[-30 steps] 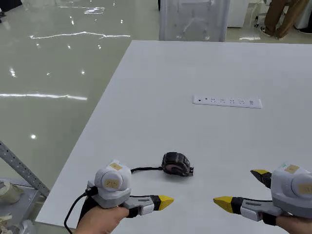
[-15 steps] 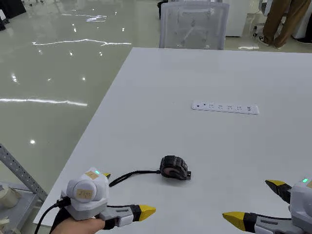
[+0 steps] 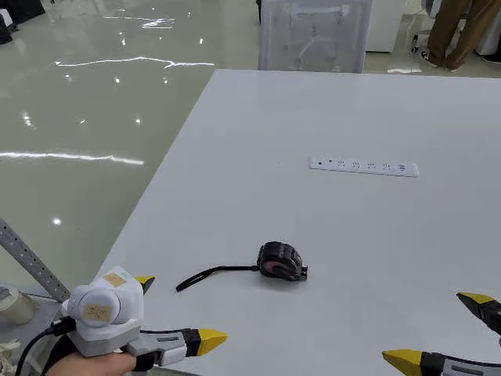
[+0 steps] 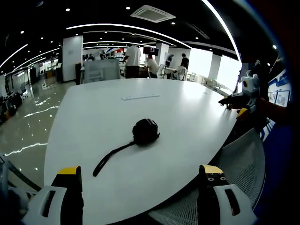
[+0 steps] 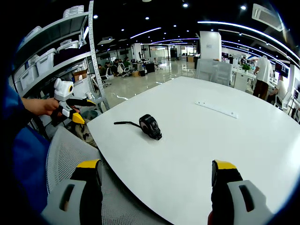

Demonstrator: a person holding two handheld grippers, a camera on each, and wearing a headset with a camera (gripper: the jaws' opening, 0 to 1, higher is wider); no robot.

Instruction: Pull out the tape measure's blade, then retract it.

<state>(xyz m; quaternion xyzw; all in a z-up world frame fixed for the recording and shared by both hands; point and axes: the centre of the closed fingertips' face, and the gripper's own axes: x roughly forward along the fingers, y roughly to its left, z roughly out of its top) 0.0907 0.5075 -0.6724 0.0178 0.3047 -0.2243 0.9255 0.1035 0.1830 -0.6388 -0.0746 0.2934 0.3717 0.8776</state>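
A black tape measure (image 3: 281,261) lies on the white table (image 3: 352,117), its blade in and a black wrist strap (image 3: 213,274) trailing to its left. It also lies mid-table in the left gripper view as the tape measure (image 4: 146,131) and in the right gripper view as the tape measure (image 5: 151,126). My left gripper (image 3: 179,310) hovers open at the table's near left corner, well short of the tape. My right gripper (image 3: 444,328) is open at the bottom right, empty. Both sets of yellow-tipped jaws stand wide apart.
A white power strip (image 3: 363,166) lies farther back on the table. A pale chair (image 3: 313,35) stands at the far edge. Glossy floor (image 3: 86,117) lies to the left, with a metal shelf rail (image 3: 31,266) near the table's corner. People stand in the background.
Both grippers have drawn back toward me and apart, off the table's front area. The strap now lies uncovered. The tape measure has not moved.
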